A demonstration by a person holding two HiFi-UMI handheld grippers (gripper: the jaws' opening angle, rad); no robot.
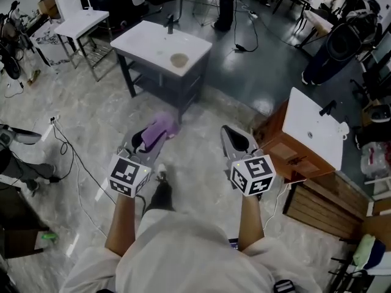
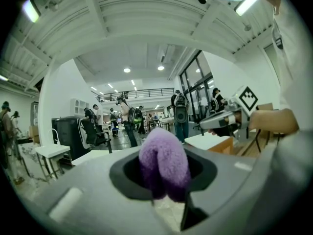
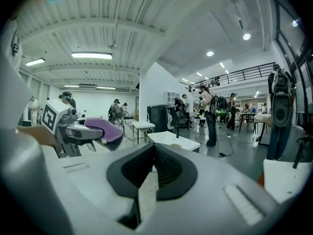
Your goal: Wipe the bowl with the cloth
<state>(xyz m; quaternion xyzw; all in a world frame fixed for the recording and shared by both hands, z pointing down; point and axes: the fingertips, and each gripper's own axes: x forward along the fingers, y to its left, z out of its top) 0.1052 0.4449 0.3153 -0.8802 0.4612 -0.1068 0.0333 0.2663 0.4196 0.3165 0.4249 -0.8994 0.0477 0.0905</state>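
A small tan bowl (image 1: 179,60) sits on a white-topped table (image 1: 153,36) some way ahead of me on the floor. In the head view my left gripper (image 1: 144,141) is shut on a purple cloth (image 1: 159,128) that sticks out past its jaws. The left gripper view shows the fuzzy purple cloth (image 2: 164,163) bulging up between the closed jaws. My right gripper (image 1: 237,140) is held level beside it, shut with nothing in it. In the right gripper view the ribbed pads (image 3: 164,165) meet, and the left gripper (image 3: 78,131) with the cloth (image 3: 103,129) shows at left.
A wooden cabinet with a white top (image 1: 314,127) stands close on my right. Another white table (image 1: 82,22) is at the far left. Cables (image 1: 70,154) trail over the marble floor. Several people stand in the hall's background (image 2: 128,117).
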